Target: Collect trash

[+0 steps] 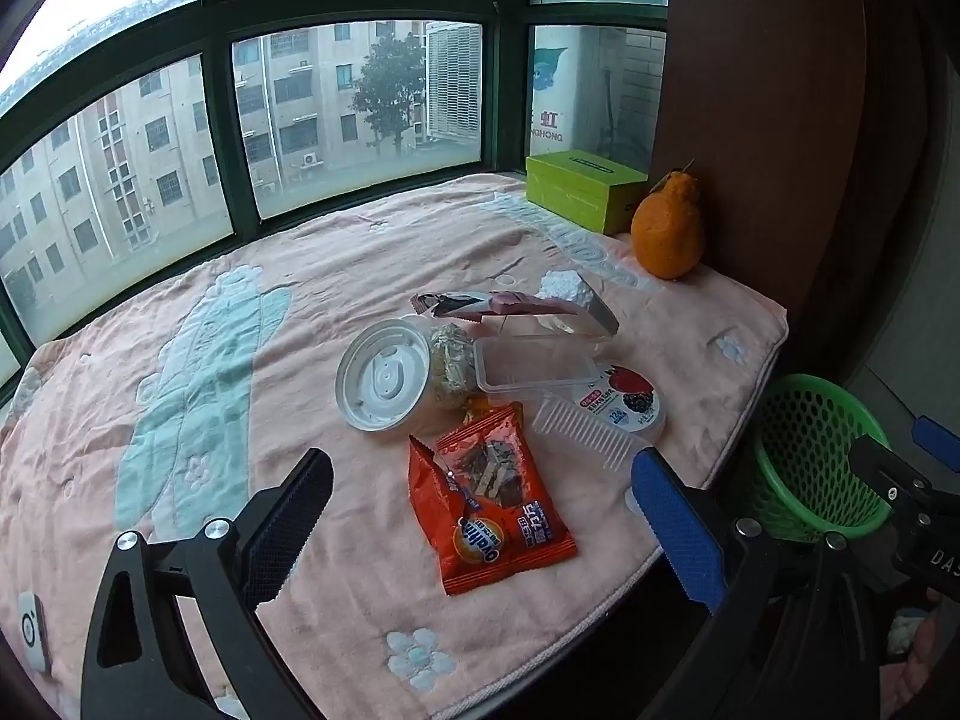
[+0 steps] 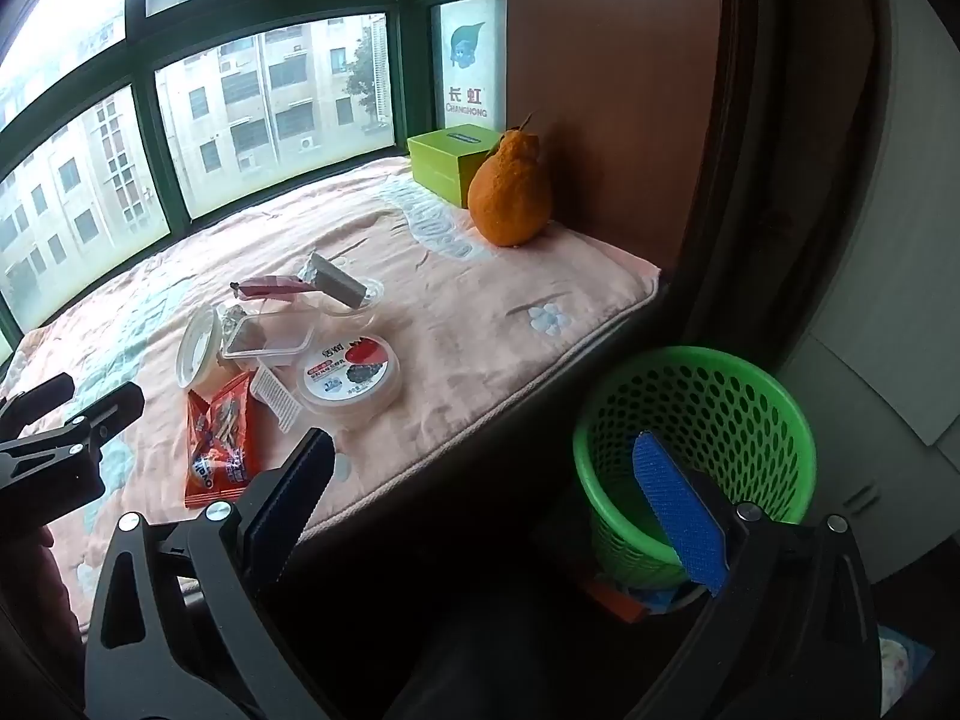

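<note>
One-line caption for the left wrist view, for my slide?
Open left gripper over an orange Ovaltine wrapper amid trash on a pink blanket.

A home, at a bay-window seat: dark green window frames [image 1: 360, 12] look onto apartment blocks, a pink flowered cotton blanket [image 1: 336, 252] covers the ledge, and a green perforated plastic wastebasket [image 2: 696, 450] stands below its right edge.

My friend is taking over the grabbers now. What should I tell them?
Left gripper: open, empty, above the orange snack wrapper.
Right gripper: open, empty, between the bed edge and the green mesh plastic bin on the floor.
Trash lies piled on the pink blanket: wrapper, white-lidded tub, clear plastic tray, round yogurt cup.
Done: nothing picked up yet.
Left: move all the trash into the bin.
</note>
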`<state>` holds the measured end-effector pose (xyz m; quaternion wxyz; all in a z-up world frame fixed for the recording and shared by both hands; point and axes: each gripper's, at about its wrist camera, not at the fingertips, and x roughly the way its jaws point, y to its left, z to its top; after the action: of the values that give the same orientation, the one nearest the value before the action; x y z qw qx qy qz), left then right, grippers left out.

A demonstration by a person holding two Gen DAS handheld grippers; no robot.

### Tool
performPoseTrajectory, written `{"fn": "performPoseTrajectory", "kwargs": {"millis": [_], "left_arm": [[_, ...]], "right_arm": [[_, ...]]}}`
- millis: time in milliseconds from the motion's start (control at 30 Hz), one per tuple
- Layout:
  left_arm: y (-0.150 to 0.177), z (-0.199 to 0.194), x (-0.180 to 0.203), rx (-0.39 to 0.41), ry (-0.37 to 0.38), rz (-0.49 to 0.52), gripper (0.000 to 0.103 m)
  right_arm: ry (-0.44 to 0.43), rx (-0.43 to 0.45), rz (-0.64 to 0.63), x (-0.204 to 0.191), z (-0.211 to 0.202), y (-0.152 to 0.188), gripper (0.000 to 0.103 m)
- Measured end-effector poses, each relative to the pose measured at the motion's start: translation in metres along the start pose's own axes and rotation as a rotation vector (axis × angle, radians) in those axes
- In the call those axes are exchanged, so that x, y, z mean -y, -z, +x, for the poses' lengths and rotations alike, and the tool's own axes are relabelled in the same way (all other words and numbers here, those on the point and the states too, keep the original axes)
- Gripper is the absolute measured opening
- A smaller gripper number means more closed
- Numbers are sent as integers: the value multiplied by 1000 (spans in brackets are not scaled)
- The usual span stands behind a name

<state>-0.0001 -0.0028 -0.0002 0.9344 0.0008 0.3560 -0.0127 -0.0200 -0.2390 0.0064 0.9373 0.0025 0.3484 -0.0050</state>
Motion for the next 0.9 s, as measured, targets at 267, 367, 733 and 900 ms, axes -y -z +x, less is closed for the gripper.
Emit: {"fn": "performPoseTrajectory", "kwargs": {"millis": [267, 367, 733, 900], "left_arm": [[-3, -2, 4, 14, 10, 10, 96], [-4, -3, 5, 17, 9, 12, 96], [-7, -3, 9, 15, 14, 16, 96], [-6, -3, 10, 16, 16, 16, 96]], "right_arm": [[-4, 6, 7, 1, 0, 0, 99], [0, 8, 9, 8, 0, 2, 99], [1, -3, 7, 3, 3, 0, 99], [0, -4, 8, 3, 4, 0, 99]]}}
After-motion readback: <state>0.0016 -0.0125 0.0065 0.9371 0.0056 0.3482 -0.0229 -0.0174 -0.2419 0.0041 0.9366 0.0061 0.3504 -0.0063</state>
